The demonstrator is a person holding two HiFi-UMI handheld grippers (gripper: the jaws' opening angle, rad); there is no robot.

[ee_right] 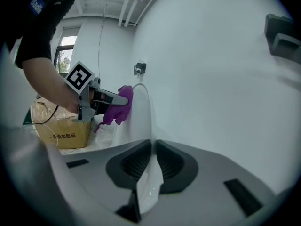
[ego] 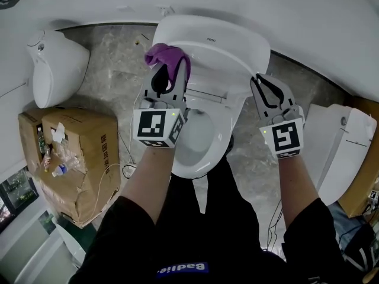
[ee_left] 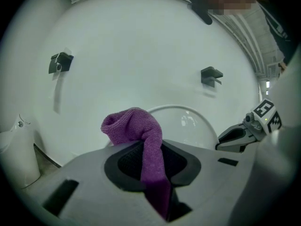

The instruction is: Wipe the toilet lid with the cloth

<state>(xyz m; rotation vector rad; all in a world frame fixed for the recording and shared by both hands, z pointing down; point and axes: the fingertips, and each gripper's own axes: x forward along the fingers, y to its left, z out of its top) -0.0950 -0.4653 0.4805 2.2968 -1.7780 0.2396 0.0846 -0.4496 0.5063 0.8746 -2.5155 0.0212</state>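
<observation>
A white toilet stands below me with its lid point(ego: 222, 49) raised against the wall. My left gripper point(ego: 167, 80) is shut on a purple cloth point(ego: 168, 60), which bunches above the jaws and rests against the lid's left part. The left gripper view shows the cloth point(ee_left: 141, 131) pinched in my left gripper point(ee_left: 153, 160), with the lid point(ee_left: 188, 126) behind it. My right gripper point(ego: 259, 80) is at the lid's right edge. In the right gripper view, the thin lid edge point(ee_right: 143, 119) runs between the jaws of my right gripper point(ee_right: 151, 161), which are shut on it.
The open bowl and seat point(ego: 228, 120) lie just below the lid. A white fixture point(ego: 56, 67) and a cardboard box point(ego: 74, 158) with bottles stand at the left. Another white toilet point(ego: 340, 149) stands at the right. Cables trail on the stone floor.
</observation>
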